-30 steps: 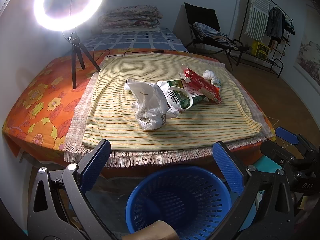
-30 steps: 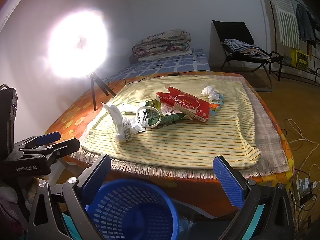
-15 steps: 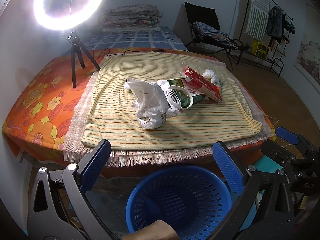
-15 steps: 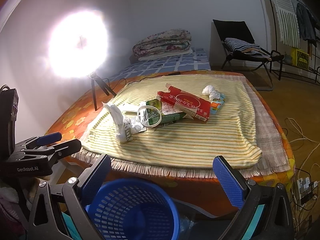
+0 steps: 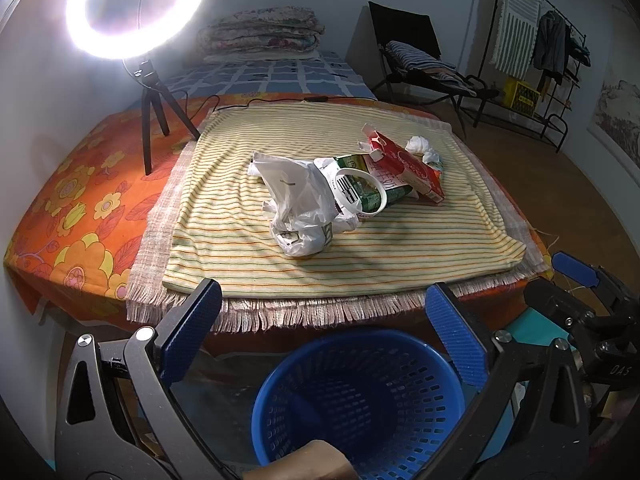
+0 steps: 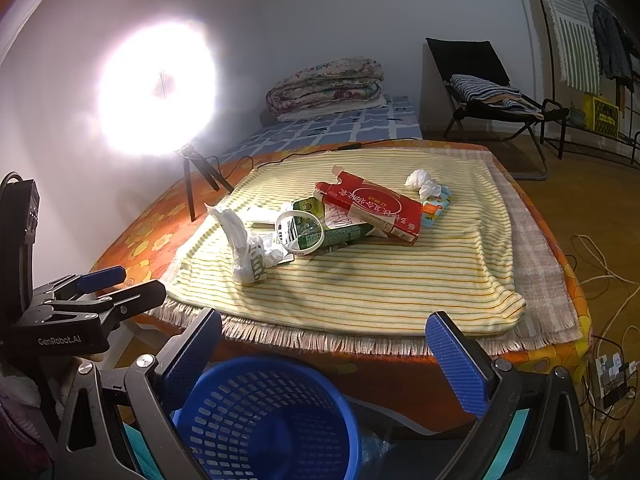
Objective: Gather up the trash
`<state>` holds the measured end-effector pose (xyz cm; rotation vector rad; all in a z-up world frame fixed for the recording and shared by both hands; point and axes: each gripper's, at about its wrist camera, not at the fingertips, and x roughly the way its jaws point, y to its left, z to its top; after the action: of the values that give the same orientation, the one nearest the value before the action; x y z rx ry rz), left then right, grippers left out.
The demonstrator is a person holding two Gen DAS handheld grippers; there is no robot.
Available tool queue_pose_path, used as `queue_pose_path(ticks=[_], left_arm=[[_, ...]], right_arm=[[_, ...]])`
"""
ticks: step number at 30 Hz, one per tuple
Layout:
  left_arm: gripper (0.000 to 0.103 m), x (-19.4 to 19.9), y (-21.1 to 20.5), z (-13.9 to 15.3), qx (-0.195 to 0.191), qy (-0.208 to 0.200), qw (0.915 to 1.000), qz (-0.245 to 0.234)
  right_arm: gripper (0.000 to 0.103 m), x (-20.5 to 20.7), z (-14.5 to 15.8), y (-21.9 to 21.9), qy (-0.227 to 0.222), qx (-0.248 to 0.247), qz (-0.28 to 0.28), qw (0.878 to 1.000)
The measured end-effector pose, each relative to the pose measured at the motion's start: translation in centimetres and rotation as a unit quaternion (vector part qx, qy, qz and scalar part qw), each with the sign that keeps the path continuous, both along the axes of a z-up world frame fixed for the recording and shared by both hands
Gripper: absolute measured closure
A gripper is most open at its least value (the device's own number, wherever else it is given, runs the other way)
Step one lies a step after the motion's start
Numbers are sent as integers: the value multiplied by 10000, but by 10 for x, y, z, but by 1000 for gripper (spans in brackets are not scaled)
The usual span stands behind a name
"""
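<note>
Blue-padded fingers of the left gripper (image 5: 322, 326) stand wide apart and hold nothing, framing a blue plastic basket (image 5: 360, 400) that sits on the floor directly below and between them. Beyond the fingertips, on a yellow striped cloth (image 5: 320, 248) spread over the table, lies the trash: a crumpled white plastic bag (image 5: 298, 204) nearest the fingers, a green carton (image 5: 372, 188) touching it with a white ring (image 5: 358, 192) leaning on it, then a red carton (image 5: 408, 166) and a wad of white tissue (image 5: 420, 148) farthest out. The right gripper (image 6: 324, 354), fingers likewise spread wide and empty, hovers beside the left, with the basket (image 6: 264, 420) below its left finger and the same heap of trash ahead across the cloth's fringed edge. A lit ring light (image 5: 138, 4) on a tripod stands far to the left of the fingers.
</note>
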<state>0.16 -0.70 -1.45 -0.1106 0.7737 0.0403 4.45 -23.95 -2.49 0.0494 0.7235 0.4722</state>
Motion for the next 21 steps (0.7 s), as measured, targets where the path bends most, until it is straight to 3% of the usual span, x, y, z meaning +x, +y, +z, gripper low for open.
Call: queue_pose_path(ticks=[11,21], left_arm=[[0,-1,2,-8,-19,28,10000,60],[0,14,15,-23,-305,429,9986,-17]], right_arm=[[0,-1,-3,5,75,19,-20,10000],[0,20,0,-5,282,407,-22,9988]])
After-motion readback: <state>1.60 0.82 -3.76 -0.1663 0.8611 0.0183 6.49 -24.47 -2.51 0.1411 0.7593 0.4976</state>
